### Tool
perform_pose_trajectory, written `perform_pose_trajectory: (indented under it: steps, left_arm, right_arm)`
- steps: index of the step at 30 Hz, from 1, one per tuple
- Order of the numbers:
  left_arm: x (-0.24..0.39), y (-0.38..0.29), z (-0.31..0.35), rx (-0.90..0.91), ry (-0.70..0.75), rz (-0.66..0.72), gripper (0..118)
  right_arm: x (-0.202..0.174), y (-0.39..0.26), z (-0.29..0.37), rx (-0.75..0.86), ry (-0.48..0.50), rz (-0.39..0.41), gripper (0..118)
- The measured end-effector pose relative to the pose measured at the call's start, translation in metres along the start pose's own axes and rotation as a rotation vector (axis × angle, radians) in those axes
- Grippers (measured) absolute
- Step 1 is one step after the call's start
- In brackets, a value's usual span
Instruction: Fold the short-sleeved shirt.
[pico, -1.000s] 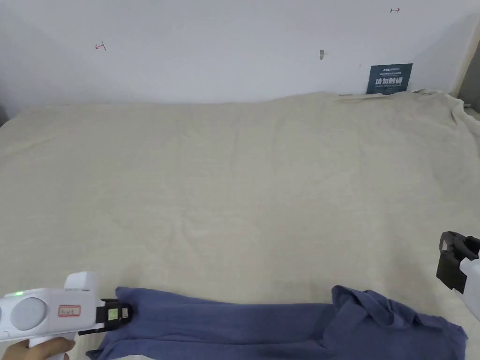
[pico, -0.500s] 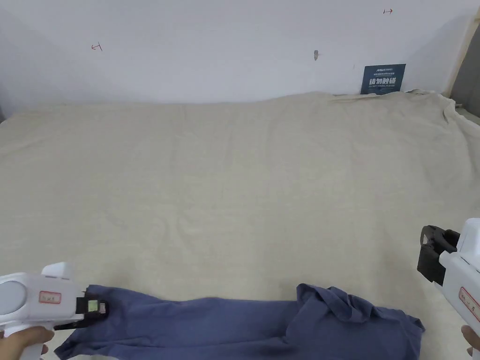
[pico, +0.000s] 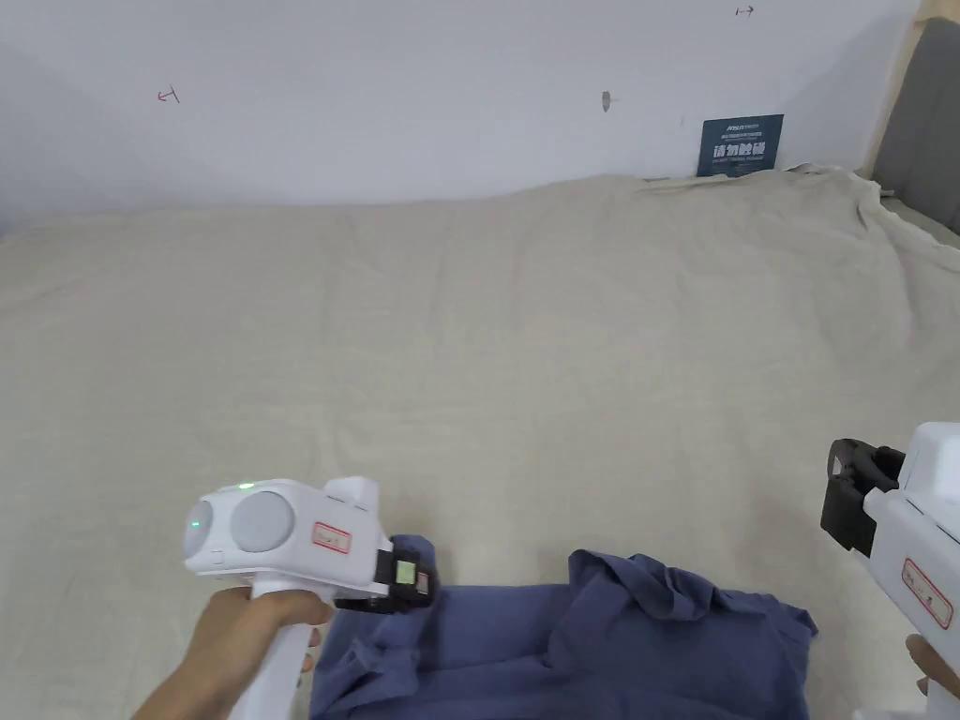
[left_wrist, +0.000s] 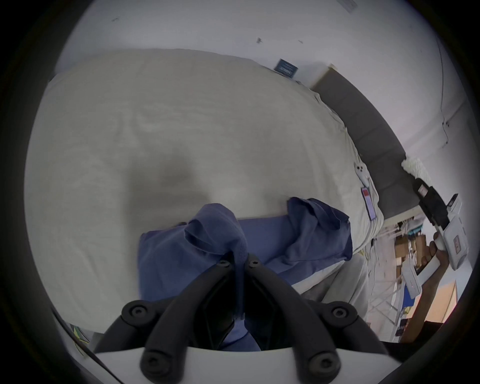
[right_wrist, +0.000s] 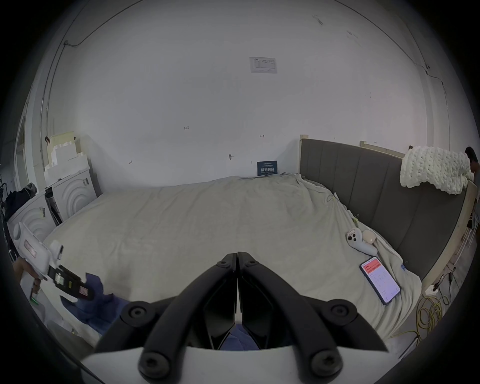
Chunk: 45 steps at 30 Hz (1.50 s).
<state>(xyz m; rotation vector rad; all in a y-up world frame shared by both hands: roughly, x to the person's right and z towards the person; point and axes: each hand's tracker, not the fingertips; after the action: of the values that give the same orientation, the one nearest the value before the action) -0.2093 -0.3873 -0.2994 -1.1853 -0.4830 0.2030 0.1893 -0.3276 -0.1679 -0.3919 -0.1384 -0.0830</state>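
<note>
One blue short-sleeved shirt (pico: 600, 647) is laid along the near edge of the bed (pico: 487, 356), bunched and partly folded rather than spread flat. Its left end is raised off the sheet by the left gripper (left_wrist: 238, 262), whose fingers (left_wrist: 207, 280) are pressed together on a pinch of the cloth, so that a soft hump of fabric is formed just beyond the tips. The right gripper (right_wrist: 237, 256) is held above the bed, to the right of the shirt and apart from it, with its fingers brought fully together and nothing between them. The shirt is judged to be light, limp and thin, probably a knit cotton: it drapes, creases and slumps under its own weight, and no shape is kept once it is released. Little grip force is likely needed, but a single layer may slip out of a shallow pinch, so hold is best taken at a hem, a shoulder seam or a doubled edge, where the cloth is thicker. The crumpled right end, near a sleeve, would be a sensible place for the second hold. A matte, faintly wrinkled beige sheet is stretched over the bed, offering some friction, and a padded grey headboard (right_wrist: 363, 187) is seen at the right.
</note>
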Motion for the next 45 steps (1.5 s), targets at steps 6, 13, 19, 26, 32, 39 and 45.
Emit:
perform_pose_trajectory:
  steps: [6, 13, 19, 26, 32, 39, 45]
  left_arm:
    - [0.035, 0.000, -0.059, -0.054, -0.031, 0.019, 1]
    - [0.049, -0.010, -0.094, -0.099, 0.066, -0.036, 4]
    - [0.058, -0.009, -0.082, -0.077, 0.051, -0.045, 88]
    - [0.056, -0.012, -0.019, 0.119, 0.008, -0.083, 109]
    - [0.026, -0.024, 0.012, 0.255, 0.155, -0.093, 109]
    - [-0.003, -0.053, -0.003, 0.374, 0.242, -0.131, 5]
    - [-0.009, -0.072, -0.032, 0.372, 0.212, -0.106, 0]
  right_arm:
    - [0.010, -0.002, 0.006, -0.006, -0.015, 0.001, 0]
    - [0.016, -0.002, 0.014, -0.010, -0.036, -0.005, 0]
    - [0.016, -0.001, 0.015, -0.016, -0.040, -0.010, 0]
    - [0.014, 0.005, 0.015, -0.006, -0.035, -0.014, 0]
    - [0.014, 0.008, 0.016, 0.002, -0.033, -0.012, 0]
    - [0.014, 0.011, 0.019, 0.011, -0.036, -0.016, 0]
    - [0.018, 0.008, 0.020, 0.006, -0.043, -0.021, 0]
